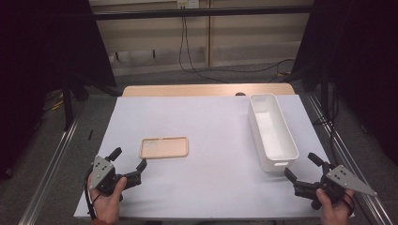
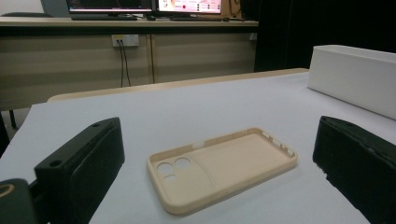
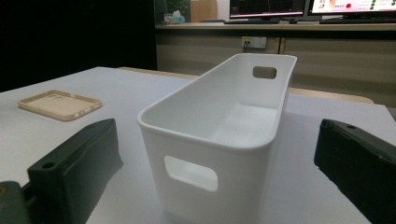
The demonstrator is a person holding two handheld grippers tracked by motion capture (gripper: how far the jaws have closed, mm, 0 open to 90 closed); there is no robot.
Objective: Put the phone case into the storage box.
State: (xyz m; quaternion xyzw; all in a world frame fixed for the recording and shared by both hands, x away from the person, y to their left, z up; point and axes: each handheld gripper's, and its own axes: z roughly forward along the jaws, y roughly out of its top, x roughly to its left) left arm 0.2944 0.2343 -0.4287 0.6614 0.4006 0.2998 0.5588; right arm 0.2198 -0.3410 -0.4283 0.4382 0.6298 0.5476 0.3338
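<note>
At the near edge of the tabletop point(image 1: 211, 122), a hand point(image 1: 107, 204) holds the left tool point(image 1: 127, 160) low over the white sheet, its jaws spread wide with nothing between them. At the near right corner the other hand point(image 1: 334, 211) holds the right tool point(image 1: 302, 165), jaws likewise wide and empty. Just beyond the left tool lies the phone case point(image 1: 164, 147), a beige shell flat on the sheet with its hollow side up; in the left gripper view the phone case point(image 2: 222, 165) sits between the lines of the two black jaws but ahead of them, untouched, with the camera cut-outs at its left end. Just ahead of the right tool stands the white bin point(image 1: 272, 131), a long upright box running away from the person along the right side of the tabletop. In the right gripper view the bin point(image 3: 219, 135) is empty, with a handle slot in each short end, and the phone case point(image 3: 59, 104) lies well apart to its left. Beyond the tabletop's far wooden edge, cables point(image 1: 187, 56) hang down a pale wall.
</note>
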